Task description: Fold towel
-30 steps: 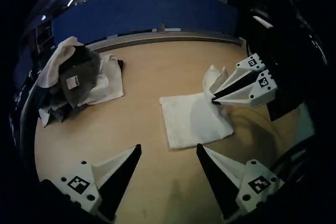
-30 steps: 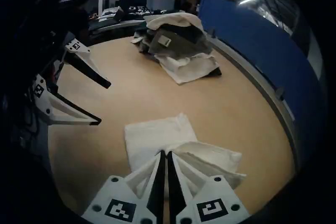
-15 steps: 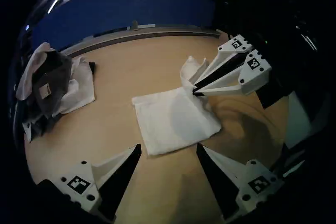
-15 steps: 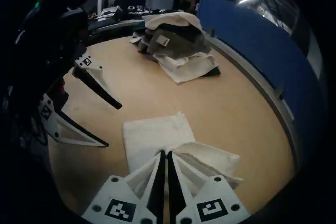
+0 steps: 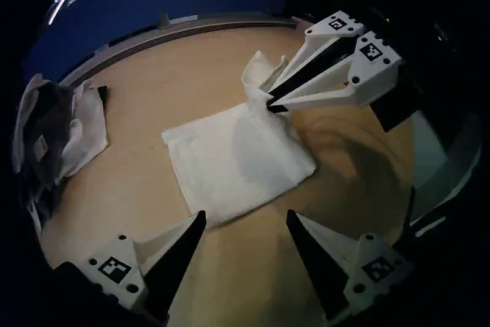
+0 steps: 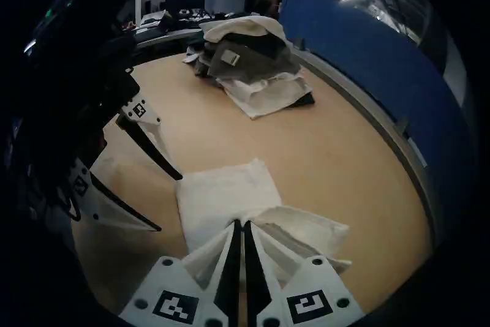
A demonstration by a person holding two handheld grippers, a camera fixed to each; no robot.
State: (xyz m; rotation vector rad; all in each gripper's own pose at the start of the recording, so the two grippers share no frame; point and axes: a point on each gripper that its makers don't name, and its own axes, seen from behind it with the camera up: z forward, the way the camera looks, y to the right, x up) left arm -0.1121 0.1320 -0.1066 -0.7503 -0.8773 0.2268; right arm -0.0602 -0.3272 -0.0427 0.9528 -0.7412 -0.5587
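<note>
The white towel (image 5: 236,158) lies in the middle of the wooden table (image 5: 153,82), with one corner lifted. The right gripper (image 5: 269,100) still pinches that corner. The left gripper (image 5: 245,212), spread wide, has come closer, low over the table. At the table's edge, a pile of cloths (image 5: 55,131) is dark and cut off.

A pale wooden worktop (image 5: 184,76) carries two things. A white towel (image 5: 226,161) lies roughly mid-worktop, mostly flat, with one corner raised off the wood. Well apart, toward the far edge along the blue partition (image 6: 367,63), sits a heap of cloths (image 6: 254,67), white, grey and perhaps black in the dim light.
</note>
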